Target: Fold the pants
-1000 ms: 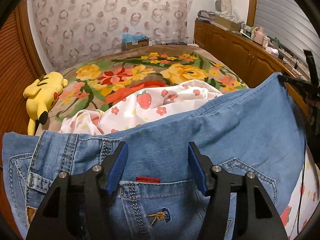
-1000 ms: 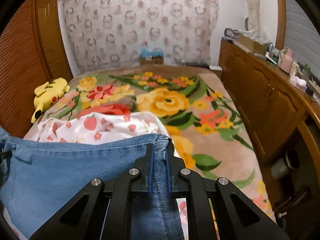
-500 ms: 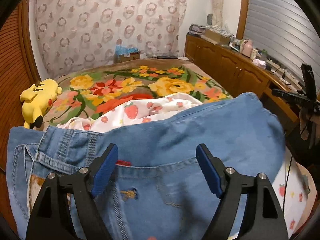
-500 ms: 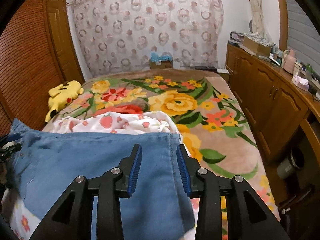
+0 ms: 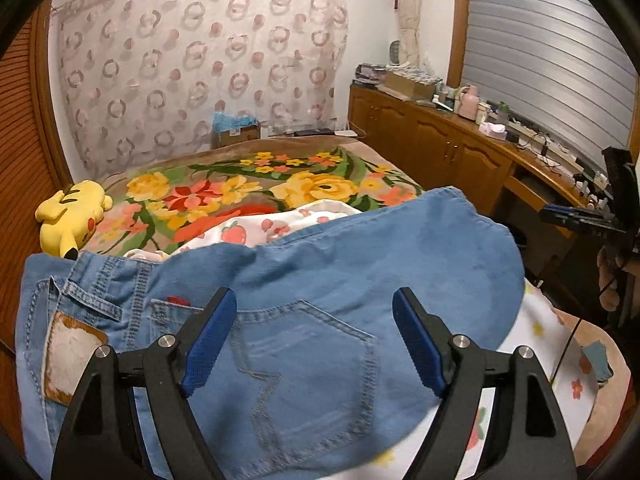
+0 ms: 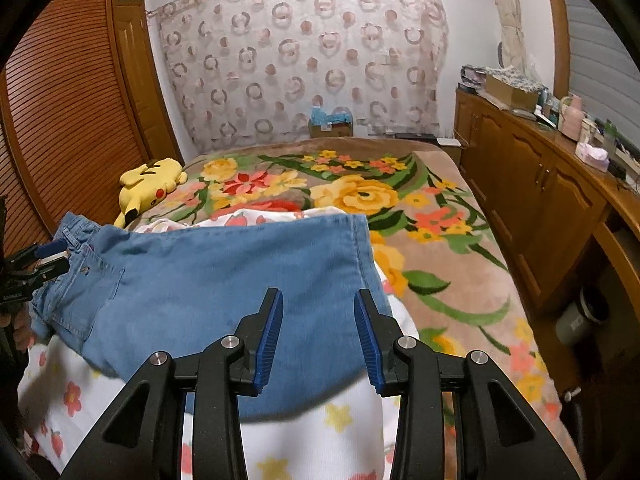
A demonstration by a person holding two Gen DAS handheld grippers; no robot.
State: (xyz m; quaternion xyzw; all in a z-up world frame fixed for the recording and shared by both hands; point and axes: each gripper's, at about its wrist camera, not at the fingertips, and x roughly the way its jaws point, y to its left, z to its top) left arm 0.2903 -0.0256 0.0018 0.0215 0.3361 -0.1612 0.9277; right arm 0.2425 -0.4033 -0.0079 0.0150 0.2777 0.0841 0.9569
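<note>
left wrist view: the left hand-held gripper (image 5: 312, 340) hangs released above the pants (image 5: 320, 280), jaws wide with nothing between them, likely because the fold is laid; the denim lies doubled on the strawberry sheet (image 5: 240, 232) on the bed (image 5: 320, 184).

right wrist view: the right hand-held gripper (image 6: 318, 336) is partly spread and empty, clear of the cloth it let go.

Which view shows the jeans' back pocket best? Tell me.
The left wrist view: the back pocket on the jeans lies stitched and full-face between the fingers of the open left gripper. The right wrist view shows only plain denim and the waistband end.
</note>
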